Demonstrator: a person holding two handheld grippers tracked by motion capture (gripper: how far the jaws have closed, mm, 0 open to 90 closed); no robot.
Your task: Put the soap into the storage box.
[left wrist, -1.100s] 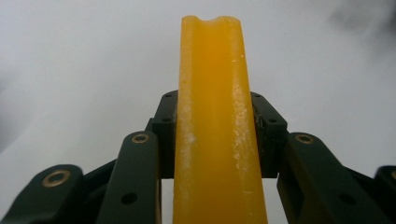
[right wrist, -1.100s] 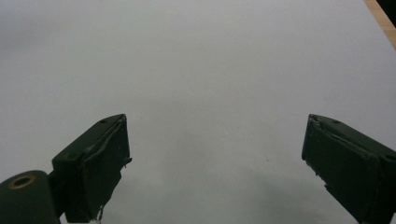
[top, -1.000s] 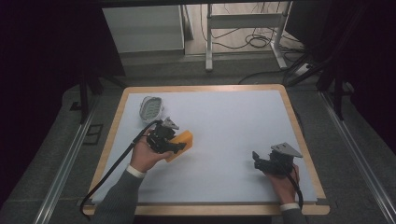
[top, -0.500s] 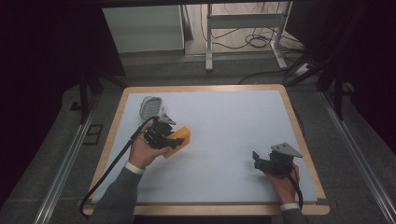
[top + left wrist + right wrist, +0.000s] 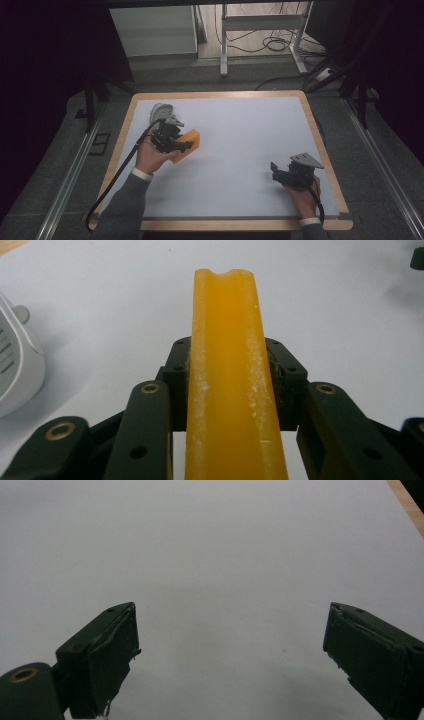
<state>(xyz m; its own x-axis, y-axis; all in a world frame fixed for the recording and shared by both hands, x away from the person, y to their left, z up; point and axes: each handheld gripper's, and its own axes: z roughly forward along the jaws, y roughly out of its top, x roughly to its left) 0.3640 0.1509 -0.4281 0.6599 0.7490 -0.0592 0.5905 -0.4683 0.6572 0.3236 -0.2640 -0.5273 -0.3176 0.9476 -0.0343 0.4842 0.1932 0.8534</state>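
The left gripper (image 5: 186,145) squeezes the yellow sponge (image 5: 231,380) by its flat sides, at nine o'clock. It looks soft and light. The right gripper (image 5: 230,655) is wide apart, holding nothing.

Room to pass was left across the table (image 5: 240,125) right of the orange block (image 5: 189,141); left of the block, passage was blocked by a white device (image 5: 161,112).
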